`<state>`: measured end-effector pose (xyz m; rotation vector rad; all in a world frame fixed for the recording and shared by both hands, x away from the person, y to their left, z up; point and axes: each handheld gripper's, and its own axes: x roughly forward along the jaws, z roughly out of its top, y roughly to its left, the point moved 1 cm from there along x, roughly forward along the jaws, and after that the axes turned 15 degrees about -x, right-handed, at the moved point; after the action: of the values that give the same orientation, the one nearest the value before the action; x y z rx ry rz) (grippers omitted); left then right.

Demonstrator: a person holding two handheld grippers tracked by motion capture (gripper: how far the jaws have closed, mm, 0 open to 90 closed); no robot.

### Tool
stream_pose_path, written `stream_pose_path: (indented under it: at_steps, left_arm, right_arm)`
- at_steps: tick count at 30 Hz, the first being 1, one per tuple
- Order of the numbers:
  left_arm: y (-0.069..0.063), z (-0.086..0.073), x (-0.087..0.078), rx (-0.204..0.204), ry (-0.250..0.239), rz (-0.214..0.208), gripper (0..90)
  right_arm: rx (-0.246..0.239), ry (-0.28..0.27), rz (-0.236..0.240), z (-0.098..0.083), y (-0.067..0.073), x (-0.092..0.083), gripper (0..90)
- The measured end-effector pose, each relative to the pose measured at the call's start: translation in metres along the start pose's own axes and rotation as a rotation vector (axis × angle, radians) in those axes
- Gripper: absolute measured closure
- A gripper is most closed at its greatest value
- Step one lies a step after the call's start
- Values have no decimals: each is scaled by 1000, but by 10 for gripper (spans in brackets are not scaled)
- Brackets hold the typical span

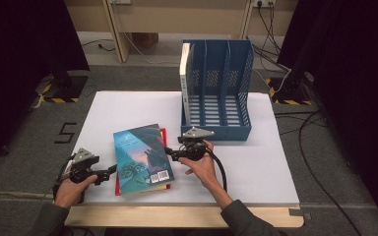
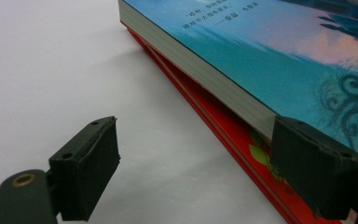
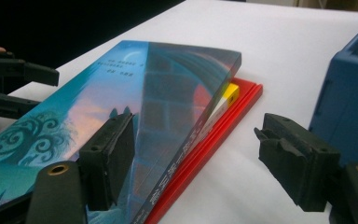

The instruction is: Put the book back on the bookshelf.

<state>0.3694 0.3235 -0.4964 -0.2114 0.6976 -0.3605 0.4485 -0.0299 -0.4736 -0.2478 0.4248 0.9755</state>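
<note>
A blue-covered book point(image 1: 141, 158) lies flat on a thin red book point(image 1: 164, 133) near the table's front left. My left gripper point(image 1: 109, 171) sits level at the stack's left edge. In the left gripper view point(image 2: 200, 168) one pad overlaps the blue book's point(image 2: 270, 51) near corner above the red book point(image 2: 223, 126). The other pad stands apart over bare table, so the jaws are open. My right gripper point(image 1: 170, 153) is at the stack's right edge, open. In the right gripper view point(image 3: 200, 161) its jaws straddle the blue book's spine point(image 3: 168, 154), gripping nothing.
A blue three-slot file organizer point(image 1: 241, 130) stands at the back right of the white tabletop point(image 1: 256, 162). An upright white book point(image 1: 184, 83) leans against its left wall. It is close to the right gripper's outer jaw point(image 3: 349, 107). Cables trail on the floor at the right.
</note>
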Motion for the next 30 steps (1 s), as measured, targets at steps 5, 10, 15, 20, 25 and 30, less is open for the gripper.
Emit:
stream_pose_path:
  at_steps: [5, 10, 15, 20, 25, 30]
  left_arm:
    - [-2, -1, -1, 7, -5, 1, 175]
    - [-5, -1, -2, 18, -3, 4, 220]
    - [-8, 0, -3, 43, -5, 10, 247]
    - [-12, -1, -2, 60, -7, -6, 276]
    - [-22, 0, 0, 99, -5, -36, 152]
    - [-18, 0, 2, 83, 8, -26, 143]
  right_arm:
    - [26, 5, 31, -3, 1, 5, 277]
    - [21, 18, 44, -6, 2, 8, 278]
    - [41, 14, 58, -8, 0, 9, 283]
    - [48, 17, 75, -9, 1, 11, 283]
    - [44, 24, 83, -9, 1, 12, 279]
    - [76, 21, 99, -11, -1, 13, 275]
